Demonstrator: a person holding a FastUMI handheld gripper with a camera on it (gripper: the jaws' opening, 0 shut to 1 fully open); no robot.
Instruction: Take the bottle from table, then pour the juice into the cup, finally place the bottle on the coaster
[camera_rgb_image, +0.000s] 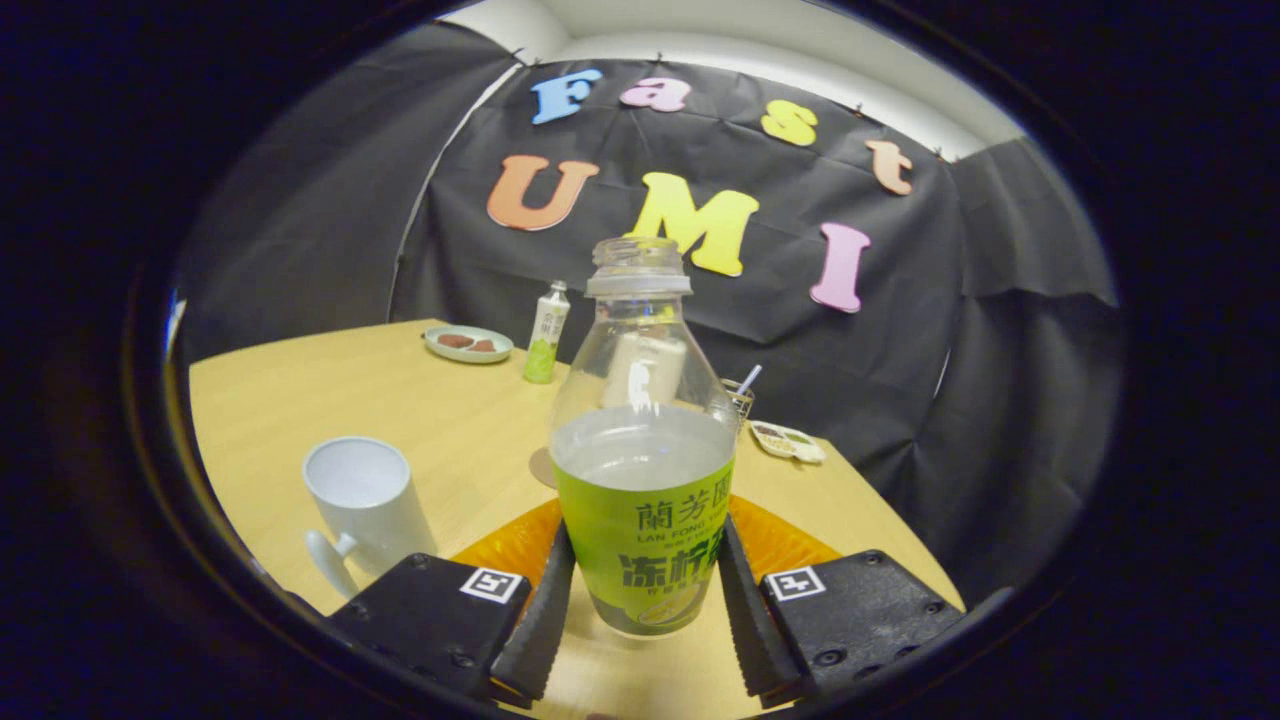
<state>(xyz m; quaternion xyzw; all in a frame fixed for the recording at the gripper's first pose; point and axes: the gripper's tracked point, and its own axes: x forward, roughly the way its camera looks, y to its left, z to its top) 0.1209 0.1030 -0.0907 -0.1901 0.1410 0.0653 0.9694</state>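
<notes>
- Gripper (640, 600): 2 fingers pinch the clear plastic bottle w/ green label (640, 470), uncapped, upright, approx. half full.
- White ceramic mug (365, 500): on wooden table (400, 390), left of fingers.
- Orange coaster (510, 545): behind bottle base.
- Operator should keep grip firm, carry bottle mouth over mug rim, tilt slowly.

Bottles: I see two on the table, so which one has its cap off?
The big green-labelled bottle between the gripper fingers is uncapped, its neck open. The small bottle beyond, near the plate, is capped.
</notes>
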